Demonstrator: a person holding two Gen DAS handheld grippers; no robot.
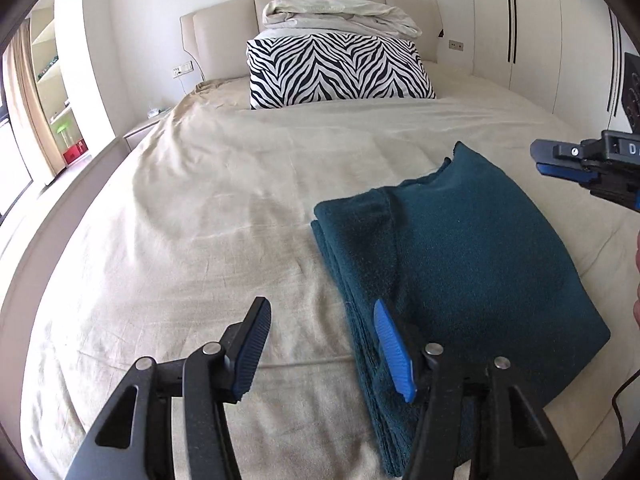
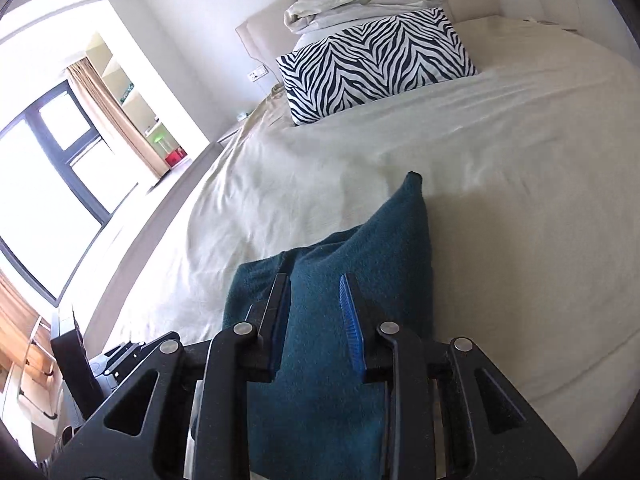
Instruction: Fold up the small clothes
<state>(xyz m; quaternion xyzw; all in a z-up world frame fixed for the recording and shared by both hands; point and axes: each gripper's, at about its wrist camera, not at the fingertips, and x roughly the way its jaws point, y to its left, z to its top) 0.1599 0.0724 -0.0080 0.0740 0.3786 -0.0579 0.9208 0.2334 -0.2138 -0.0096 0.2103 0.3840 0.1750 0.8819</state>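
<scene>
- We see a bright bedroom with a wide bed [image 1: 200, 200] covered by a wrinkled cream sheet, a padded beige headboard [image 1: 224, 20] at the far end and white wardrobe doors [image 1: 532, 32] along the right wall.
- A zebra-print pillow [image 1: 340, 68] leans against the headboard, and a crumpled pale duvet [image 1: 340, 14] sits bundled on top of it.
- On the left of the room we make out a curtain [image 2: 112, 116] beside a dark-framed window [image 2: 56, 152].
- The teal garment [image 1: 472, 248], a thick knitted piece, lies folded on the near right part of the bed, well apart from the pillow; its layered folded edge faces left.
- Our left hand-held gripper [image 1: 322, 350] hovers low over the sheet with its jaws spread wide and nothing between them; its right finger reaches over the garment's left edge, while the left finger hangs above bare sheet.
- Whether that right finger touches the fabric, we cannot tell.
- Our right hand-held gripper [image 2: 314, 328] sits above the garment [image 2: 360, 264] with its jaws parted, and the teal fabric fills the gap between the blue pads [image 2: 352, 324] in the right wrist view.
- From the left wrist view the right hand-held gripper [image 1: 560, 164] appears raised beyond the garment's far right side, clear of the cloth, so it holds nothing.
- One corner of the garment points toward the pillow end of the bed.
</scene>
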